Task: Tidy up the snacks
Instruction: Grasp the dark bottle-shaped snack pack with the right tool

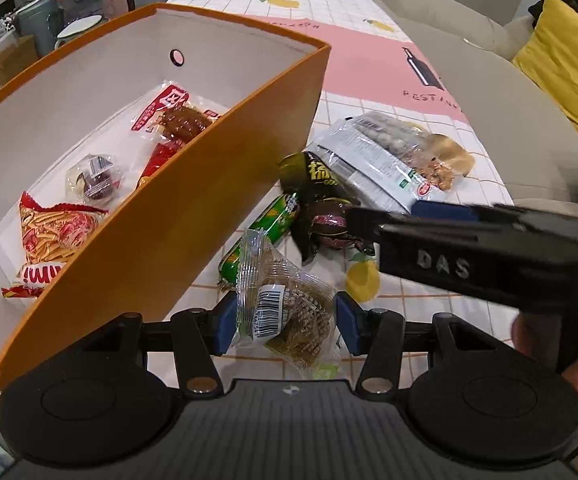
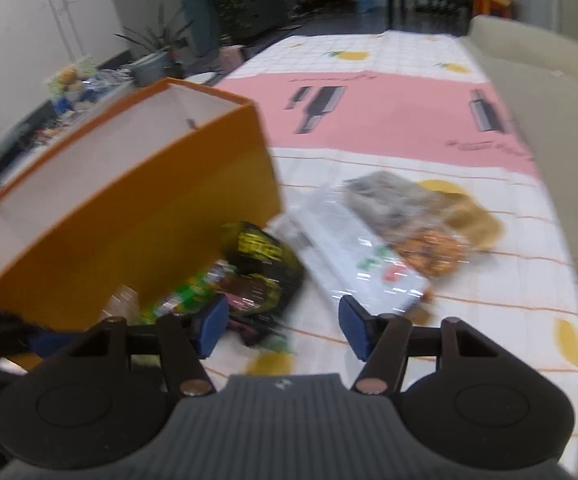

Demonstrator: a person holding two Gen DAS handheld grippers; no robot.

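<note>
The left hand-held gripper (image 1: 287, 326) is clamped on a clear packet of brown snack (image 1: 285, 312) beside the orange box (image 1: 193, 216). The right hand-held gripper (image 2: 279, 326) stands apart, empty, over the blurred snack pile (image 2: 261, 264) on the surface (image 2: 489, 280).

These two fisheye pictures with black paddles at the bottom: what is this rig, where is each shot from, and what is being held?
No robot here: a person holds a two-finger tool in each hand, each with a camera looking along its fingers. The left view shows the left tool closed on a clear snack packet beside the orange box, which already holds snacks. The right tool reaches in from the right. The blurred right view shows that tool with open jaws and nothing between them, above loose snacks: a green sausage stick, a dark packet, a large white bag, all on the tablecloth.
</note>
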